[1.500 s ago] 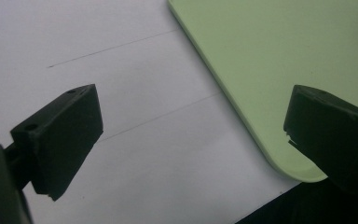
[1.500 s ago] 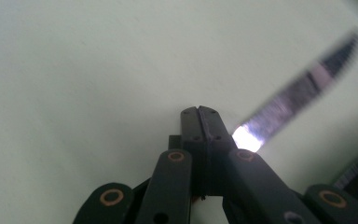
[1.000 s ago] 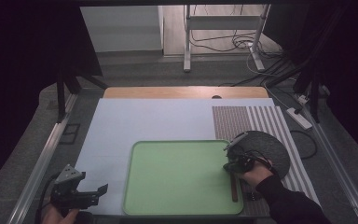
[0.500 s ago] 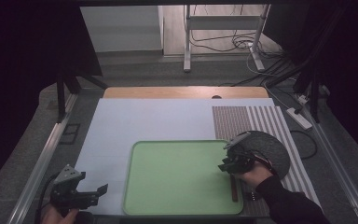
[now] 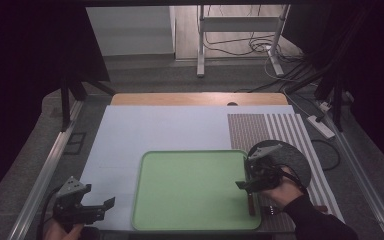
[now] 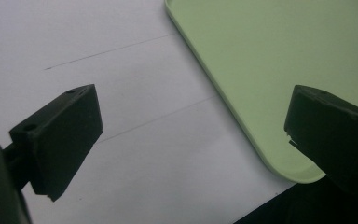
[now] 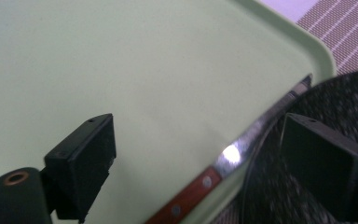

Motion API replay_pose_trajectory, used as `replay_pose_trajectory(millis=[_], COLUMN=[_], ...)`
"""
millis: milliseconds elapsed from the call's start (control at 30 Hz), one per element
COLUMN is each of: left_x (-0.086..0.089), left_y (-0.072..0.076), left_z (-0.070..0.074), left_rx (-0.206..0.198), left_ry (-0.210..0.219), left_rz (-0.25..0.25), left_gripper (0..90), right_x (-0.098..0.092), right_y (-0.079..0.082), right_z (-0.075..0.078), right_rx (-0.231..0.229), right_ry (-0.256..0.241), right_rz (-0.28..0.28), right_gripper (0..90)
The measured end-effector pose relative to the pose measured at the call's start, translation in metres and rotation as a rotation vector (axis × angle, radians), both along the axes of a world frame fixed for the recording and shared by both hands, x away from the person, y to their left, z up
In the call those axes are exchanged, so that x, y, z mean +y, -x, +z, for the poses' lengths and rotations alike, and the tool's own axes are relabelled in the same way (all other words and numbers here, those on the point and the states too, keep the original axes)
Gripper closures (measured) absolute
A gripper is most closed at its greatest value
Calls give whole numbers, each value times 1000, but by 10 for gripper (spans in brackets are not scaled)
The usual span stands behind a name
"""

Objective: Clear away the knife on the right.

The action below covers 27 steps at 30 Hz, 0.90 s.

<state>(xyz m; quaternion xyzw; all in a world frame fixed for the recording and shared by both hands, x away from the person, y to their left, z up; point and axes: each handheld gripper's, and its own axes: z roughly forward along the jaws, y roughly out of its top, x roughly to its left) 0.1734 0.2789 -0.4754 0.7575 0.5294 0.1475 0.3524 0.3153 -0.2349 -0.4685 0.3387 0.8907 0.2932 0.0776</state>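
A white sheet (image 5: 170,130) covers the table, with a striped mat (image 5: 275,131) and bare floor beyond. The right gripper (image 5: 246,184) hangs wide open, empty, over the green tray (image 5: 190,190); the knife (image 7: 223,163) lies just below its jaws, beside the dark pan (image 5: 292,161). The left gripper (image 5: 107,206) gapes empty left of the tray.

Knife (image 5: 251,202) on tray's (image 5: 190,185) right edge, seemingly
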Motion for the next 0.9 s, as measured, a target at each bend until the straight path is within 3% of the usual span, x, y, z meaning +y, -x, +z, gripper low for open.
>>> replay_pose_trajectory(millis=[200, 400, 733, 900], left_x=[0, 1, 2, 2], left_y=[0, 0, 1, 1], left_z=[0, 0, 0, 0], left_rx=[0, -1, -3, -1], left_ry=[0, 6, 22, 21], left_rz=[1, 3, 7, 7], left_gripper=[41, 41, 35, 34], right_x=[-18, -36, -76, -90], right_y=[13, 28, 60, 71], right_z=[6, 11, 16, 16], right_rx=[-40, -92, -137, -136], right_ry=[-32, -46, -99, -125], right_rz=[-47, -103, -233, -281], right_gripper=[0, 0, 0, 0])
